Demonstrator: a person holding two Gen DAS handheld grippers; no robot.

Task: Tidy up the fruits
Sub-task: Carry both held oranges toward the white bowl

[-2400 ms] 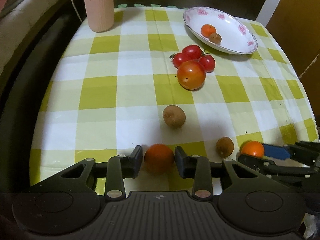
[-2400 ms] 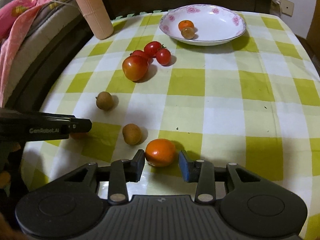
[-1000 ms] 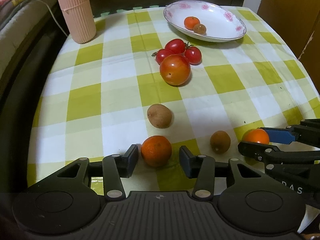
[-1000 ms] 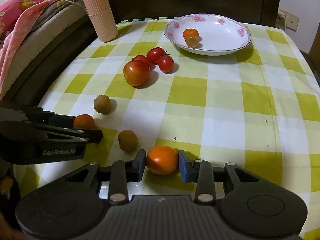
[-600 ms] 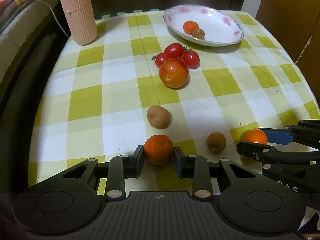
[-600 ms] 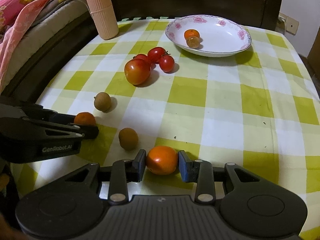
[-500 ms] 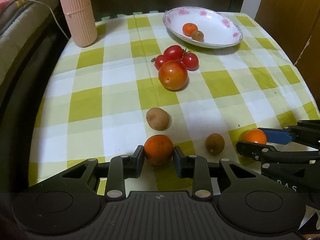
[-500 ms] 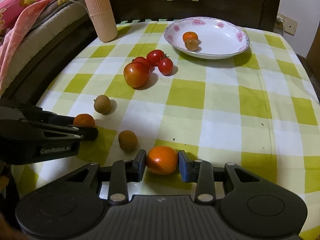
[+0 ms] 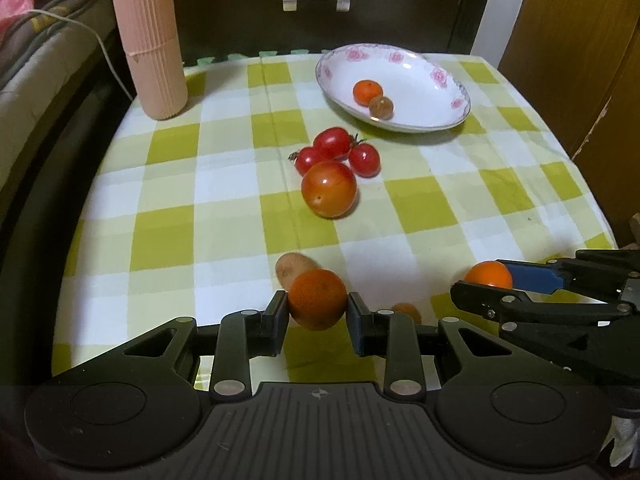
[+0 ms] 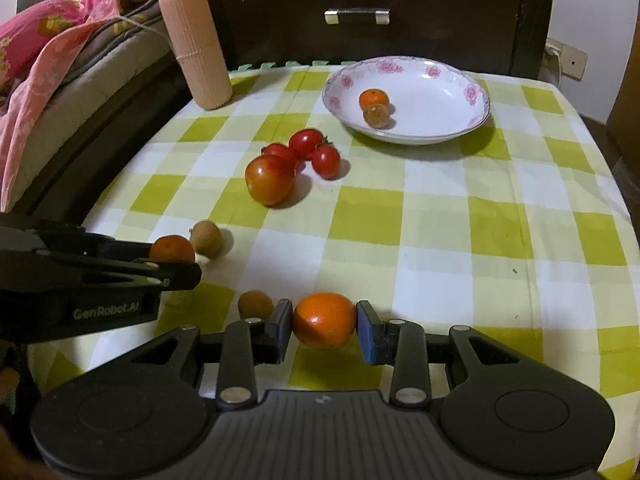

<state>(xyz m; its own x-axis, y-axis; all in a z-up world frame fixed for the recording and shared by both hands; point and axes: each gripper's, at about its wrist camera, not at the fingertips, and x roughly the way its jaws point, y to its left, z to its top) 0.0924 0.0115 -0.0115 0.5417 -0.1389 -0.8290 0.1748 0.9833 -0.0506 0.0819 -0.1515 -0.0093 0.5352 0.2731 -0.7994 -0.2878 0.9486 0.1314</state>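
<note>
A: What has the left tool [image 9: 318, 312] got?

B: A mandarin [image 9: 317, 299], pinched between both pads, which press its sides. It sits at 6 o'clock in the left view, in front of a brown longan [image 9: 294, 267] on the desk [image 9: 224, 184].

A: And the right tool [image 10: 324, 322]?

B: Closed on an orange fruit [image 10: 324, 319], smooth-skinned, at 6 o'clock in its own view. The pads touch it on both sides. In the left view the same tool shows at 4 o'clock, with that fruit between a black finger and a blue pad.

A: What else lies loose?

B: A second longan [image 10: 255, 304] just beside the right tool's left finger, at 7 o'clock. A big tomato [image 10: 270, 179] near the centre, touching a cluster of three cherry tomatoes [image 10: 307, 150] behind it.

A: The plate?

B: The plate [image 10: 452, 80], white with pink flowers, is at 1 o'clock in the right view. It holds a small mandarin [image 10: 373, 99] and a longan [image 10: 376, 115], the two touching.

A: Anything besides fruit?

B: A pink ribbed cylinder [image 9: 149, 40] stands upright at 11 o'clock on the desk's far corner. A bed [image 10: 60, 56] with a pink blanket lies at 10 o'clock, and a dark drawer [image 10: 357, 16] stands behind the desk at 12 o'clock.
</note>
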